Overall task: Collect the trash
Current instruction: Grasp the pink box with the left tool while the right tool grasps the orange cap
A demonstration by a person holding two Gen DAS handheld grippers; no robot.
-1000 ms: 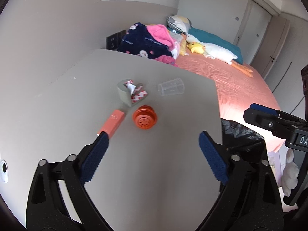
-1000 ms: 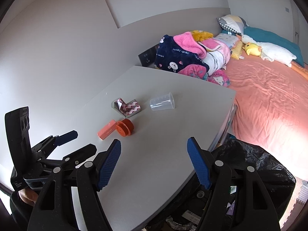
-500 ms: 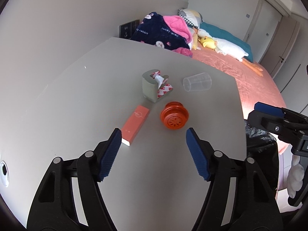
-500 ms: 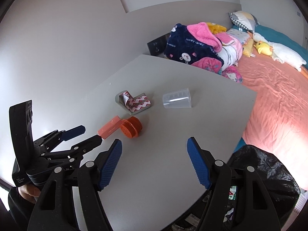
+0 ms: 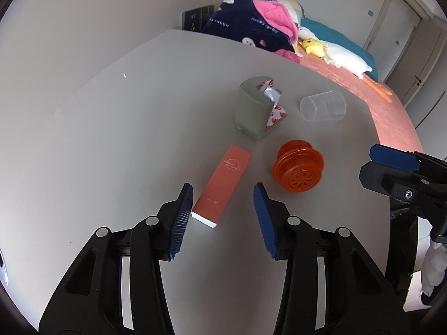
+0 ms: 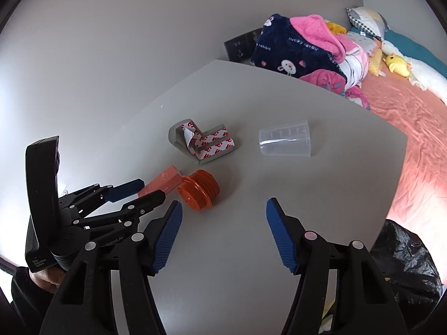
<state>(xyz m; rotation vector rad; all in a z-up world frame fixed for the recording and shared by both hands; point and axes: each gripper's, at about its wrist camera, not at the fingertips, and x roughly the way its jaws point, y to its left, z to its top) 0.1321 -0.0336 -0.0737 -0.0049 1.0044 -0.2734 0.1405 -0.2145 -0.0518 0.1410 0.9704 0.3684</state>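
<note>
A grey table (image 5: 111, 139) bears a salmon flat box (image 5: 226, 181), an orange ribbed round piece (image 5: 299, 167), a grey corner guard (image 5: 254, 109) with red-and-white backing, and a clear cup (image 5: 322, 106) on its side. My left gripper (image 5: 223, 195) hovers over the box's near end. Its jaws are closing, with the box end between them and the pads not pressing on it. In the right wrist view, the left gripper (image 6: 152, 188) straddles the box (image 6: 164, 180). My right gripper (image 6: 223, 206) is closing slightly with nothing between its jaws. The orange piece (image 6: 199, 189) lies just ahead of its left finger.
A black trash bag (image 6: 405, 265) stands open below the table's right edge. Beyond the table is a bed (image 6: 405, 117) with a salmon sheet, piled blankets (image 6: 301, 47) and plush toys. A pale wall runs along the left side.
Both grippers have come forward and lower toward the items. The left jaws have narrowed a lot and now flank the box's near end. The right jaws are slightly narrower.
</note>
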